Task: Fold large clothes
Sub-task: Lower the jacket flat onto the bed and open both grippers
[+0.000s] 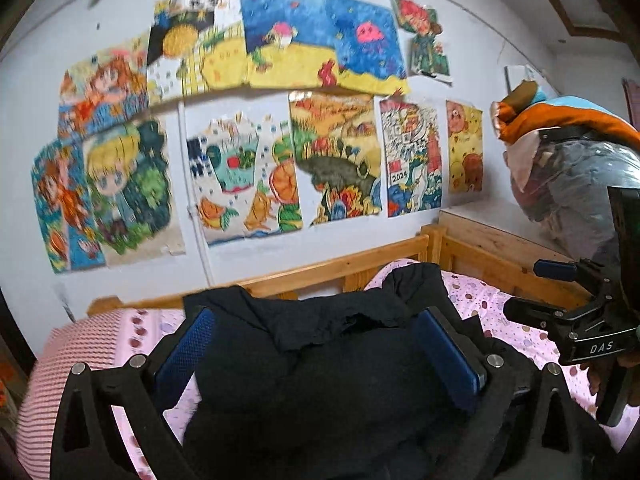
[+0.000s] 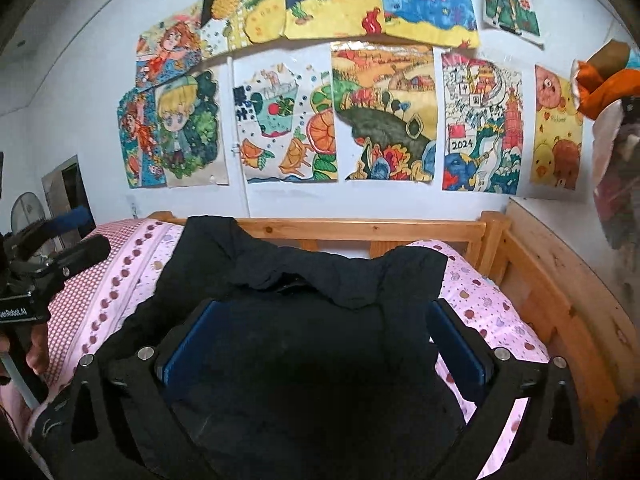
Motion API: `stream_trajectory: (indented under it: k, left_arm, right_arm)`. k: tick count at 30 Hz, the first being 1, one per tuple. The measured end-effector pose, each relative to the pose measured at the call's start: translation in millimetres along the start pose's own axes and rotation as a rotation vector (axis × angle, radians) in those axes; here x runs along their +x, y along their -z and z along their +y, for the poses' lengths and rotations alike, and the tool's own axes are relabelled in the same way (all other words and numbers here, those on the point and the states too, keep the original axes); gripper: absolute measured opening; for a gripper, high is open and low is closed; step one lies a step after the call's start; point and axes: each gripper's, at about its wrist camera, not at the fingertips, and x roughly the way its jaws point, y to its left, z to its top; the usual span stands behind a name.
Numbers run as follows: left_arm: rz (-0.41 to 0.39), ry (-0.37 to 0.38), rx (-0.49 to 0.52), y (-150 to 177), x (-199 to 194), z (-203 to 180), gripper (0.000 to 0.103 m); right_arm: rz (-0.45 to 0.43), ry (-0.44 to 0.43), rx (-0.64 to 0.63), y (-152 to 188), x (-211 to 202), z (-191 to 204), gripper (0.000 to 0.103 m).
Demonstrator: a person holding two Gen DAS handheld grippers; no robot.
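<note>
black garment [image 2: 304, 344]: matt soft cloth, wrinkly. bed frame [image 2: 360, 230]: bare pale wood, knotty. sheet [image 2: 492, 308]: pink dotted cotton-looking cloth. wall drawings [image 2: 384, 116]: paper, curling edges. claw pads [image 1: 448, 356]: blue, textured rubbery look.

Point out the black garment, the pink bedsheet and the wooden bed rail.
black garment [image 2: 304, 344]: right wrist view, middle of the cloth.
pink bedsheet [image 2: 480, 296]: right wrist view, bare dotted part right of the garment.
wooden bed rail [image 2: 360, 229]: right wrist view, top bar.

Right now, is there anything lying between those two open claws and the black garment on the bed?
Nothing visible. The left gripper and the right gripper both stand open right over the black garment, which lies spread on the pink bedsheet with nothing on top of it. Neither is gripping the cloth.
</note>
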Motion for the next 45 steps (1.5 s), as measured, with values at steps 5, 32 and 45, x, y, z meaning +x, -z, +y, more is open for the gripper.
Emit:
stream_trajectory:
  k: [5, 32, 45]
  left_arm:
    - [-0.002, 0.001, -0.002, 2.6, -39.7, 1.5, 0.103]
    - [0.079, -0.041, 0.106, 66.8, -186.8, -12.4, 0.103]
    - [0.169, -0.055, 0.085, 113.6, -194.1, -18.4, 0.103]
  right_arm:
    - [-0.012, -0.02, 0.015, 10.9, -39.3, 8.0, 0.101]
    - [0.028, -0.097, -0.05, 102.0, -168.2, 33.8, 0.101]
    - [0.057, -0.156, -0.133, 132.9, -175.9, 39.1, 0.101]
